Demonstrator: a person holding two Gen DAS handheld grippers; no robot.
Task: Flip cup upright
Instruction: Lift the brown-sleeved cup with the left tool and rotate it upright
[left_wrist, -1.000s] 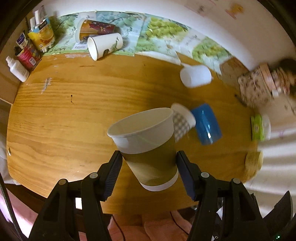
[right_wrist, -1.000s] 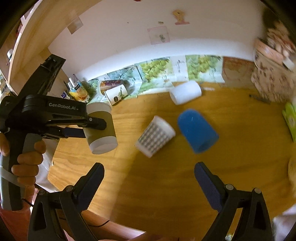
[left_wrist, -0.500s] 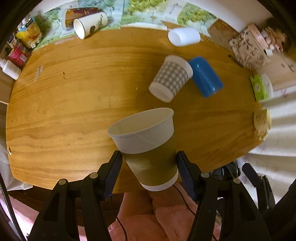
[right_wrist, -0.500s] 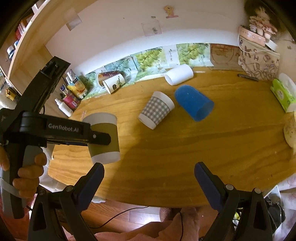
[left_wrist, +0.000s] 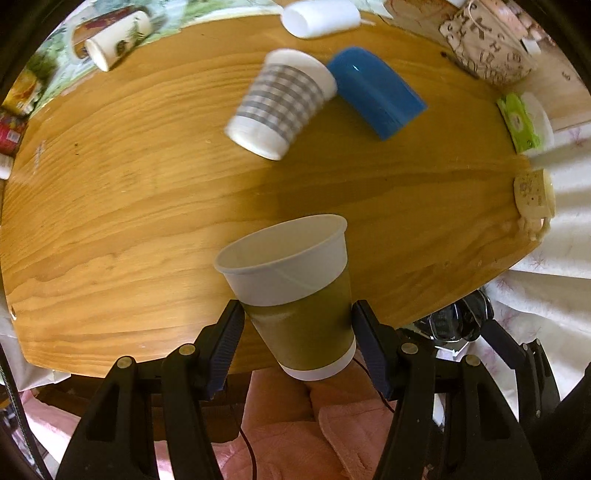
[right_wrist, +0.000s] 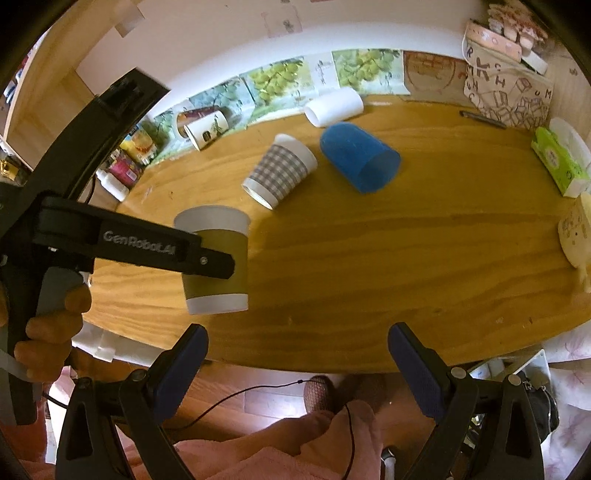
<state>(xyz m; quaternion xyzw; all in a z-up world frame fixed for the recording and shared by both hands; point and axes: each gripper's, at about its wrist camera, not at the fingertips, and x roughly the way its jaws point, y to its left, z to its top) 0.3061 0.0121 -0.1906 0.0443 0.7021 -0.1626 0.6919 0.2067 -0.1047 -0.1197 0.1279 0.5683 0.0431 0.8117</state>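
While clamped in the left gripper (left_wrist: 297, 328) jaws, paper cup (left_wrist: 291, 291) mouth-up above wooden table (left_wrist: 110, 221), right gripper (right_wrist: 297, 363) jaws spread, empty.

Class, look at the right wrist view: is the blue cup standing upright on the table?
No, the blue cup lies on its side on the wooden table, beside the checked cup.

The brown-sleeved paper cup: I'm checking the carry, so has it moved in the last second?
Yes. In the right wrist view the brown-sleeved cup, held in the left tongs, has dropped lower and nearer the table's front edge.
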